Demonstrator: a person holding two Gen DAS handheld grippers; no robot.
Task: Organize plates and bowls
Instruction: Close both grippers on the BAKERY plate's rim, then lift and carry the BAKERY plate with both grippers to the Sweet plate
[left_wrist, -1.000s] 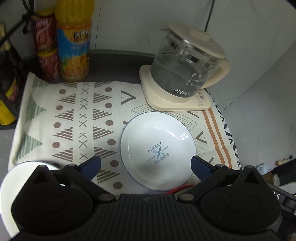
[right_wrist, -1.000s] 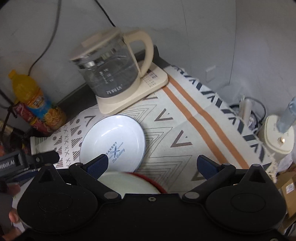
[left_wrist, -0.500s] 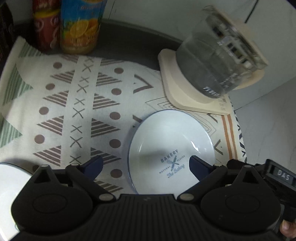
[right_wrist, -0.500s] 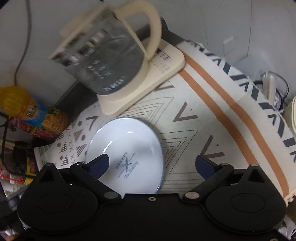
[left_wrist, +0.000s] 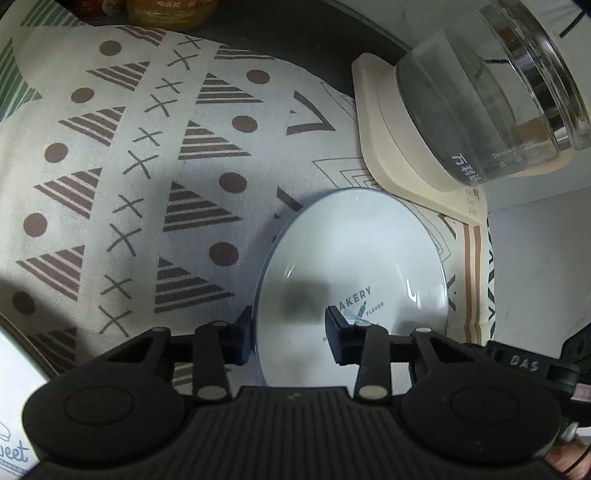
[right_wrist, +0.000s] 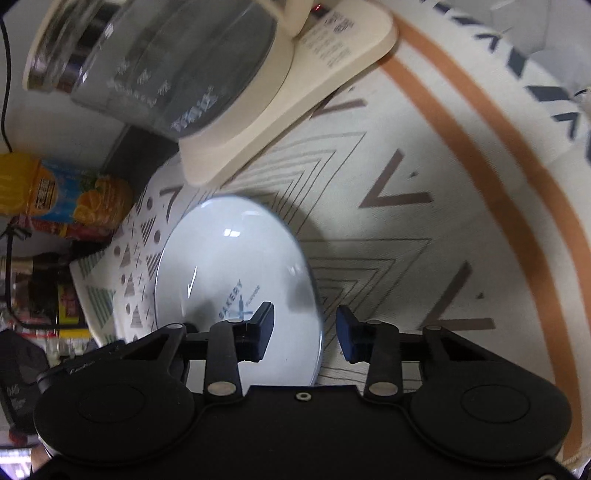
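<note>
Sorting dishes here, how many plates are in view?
2: the BAKERY plate beside the kettle base, and a white plate cut off at the left view's lower-left corner. Others may be hidden.

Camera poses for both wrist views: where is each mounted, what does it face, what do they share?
Left wrist: sits on the left tongs, angled down at the white round BAKERY plate; the fingers straddle its left rim.
Right wrist: sits on the right tongs, angled down; the fingers straddle the plate's right rim.
Shared: plate, patterned cloth, glass kettle on its cream base.
</note>
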